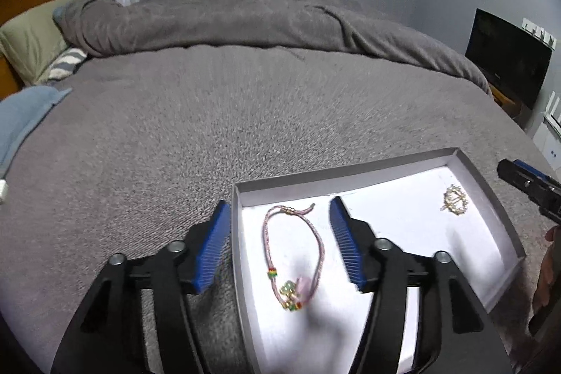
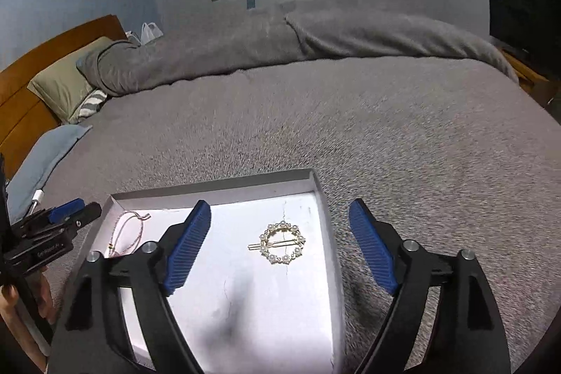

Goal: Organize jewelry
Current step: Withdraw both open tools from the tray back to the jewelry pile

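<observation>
Grey fleece bedspread (image 1: 245,114) carries a shallow grey cardboard box w/ white lining (image 1: 413,163). Inside: pink cord bracelet w/ green beads (image 1: 294,255) at its left, gold pearl-ringed hair clip (image 2: 282,242) at its right. Left gripper (image 1: 280,244) & right gripper (image 2: 280,244) both spread, empty. Placing looks done; next calls for another piece, none visible. Only the right view shows the clip's pearls and bar clearly.

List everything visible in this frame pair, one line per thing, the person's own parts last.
box: one, grey walls, white floor, on the bed.
bracelet: one, pink cord with green and gold beads, left part of the box.
hair clip: one, gold ring with pearls, right part of the box.
blanket: one, grey, covering the bed.
pillow: one, olive green, by the headboard.
television: one, black, far right.
left gripper: black with blue pads, open over the bracelet.
right gripper: black with blue pads, open over the hair clip.
</observation>
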Demonstrator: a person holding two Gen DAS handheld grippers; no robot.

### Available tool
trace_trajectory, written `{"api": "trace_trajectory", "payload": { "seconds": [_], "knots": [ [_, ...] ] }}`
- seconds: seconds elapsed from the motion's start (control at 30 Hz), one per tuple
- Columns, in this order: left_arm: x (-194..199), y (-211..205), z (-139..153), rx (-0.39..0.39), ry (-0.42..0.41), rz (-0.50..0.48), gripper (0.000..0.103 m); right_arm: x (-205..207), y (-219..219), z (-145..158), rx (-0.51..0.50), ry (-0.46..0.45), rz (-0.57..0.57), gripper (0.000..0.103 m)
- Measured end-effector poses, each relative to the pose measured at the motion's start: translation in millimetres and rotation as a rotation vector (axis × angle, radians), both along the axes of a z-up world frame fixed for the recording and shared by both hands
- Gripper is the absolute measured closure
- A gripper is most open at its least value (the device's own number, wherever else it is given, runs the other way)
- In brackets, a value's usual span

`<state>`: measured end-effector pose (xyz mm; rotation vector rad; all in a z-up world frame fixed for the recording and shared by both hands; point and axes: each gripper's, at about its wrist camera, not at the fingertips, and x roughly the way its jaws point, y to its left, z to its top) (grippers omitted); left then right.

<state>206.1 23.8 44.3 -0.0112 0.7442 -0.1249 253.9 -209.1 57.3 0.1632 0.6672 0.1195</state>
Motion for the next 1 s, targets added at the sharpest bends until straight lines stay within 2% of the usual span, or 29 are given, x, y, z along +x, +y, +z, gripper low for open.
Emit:
{"api": "trace_trajectory", "payload": {
  "seconds": [0.1,0.3,0.57,1.0],
  "knots": [
    [-15.9,-2.8,9.3,0.004,-0.026,0.012,0.025,-16.8,-0.7,11.5,0.004,-0.042,-0.007,0.005],
    [-40.3,-3.8,21.7,0.010,-0.066,0.028,0.013,-49.8,3.5,28.0,-0.003,-0.100,-0.002,0.005],
    [-67.7,0.2,18.2,0.028,-0.074,0.041,0.010,-78.4,4.1,21.4,-0.045,-0.109,-0.026,0.005],
    [-106.8,7.9,6.5,0.061,-0.080,0.071,0.008,-119.5,-0.8,-10.4,-0.106,-0.064,-0.071,0.005]
  ]
}}
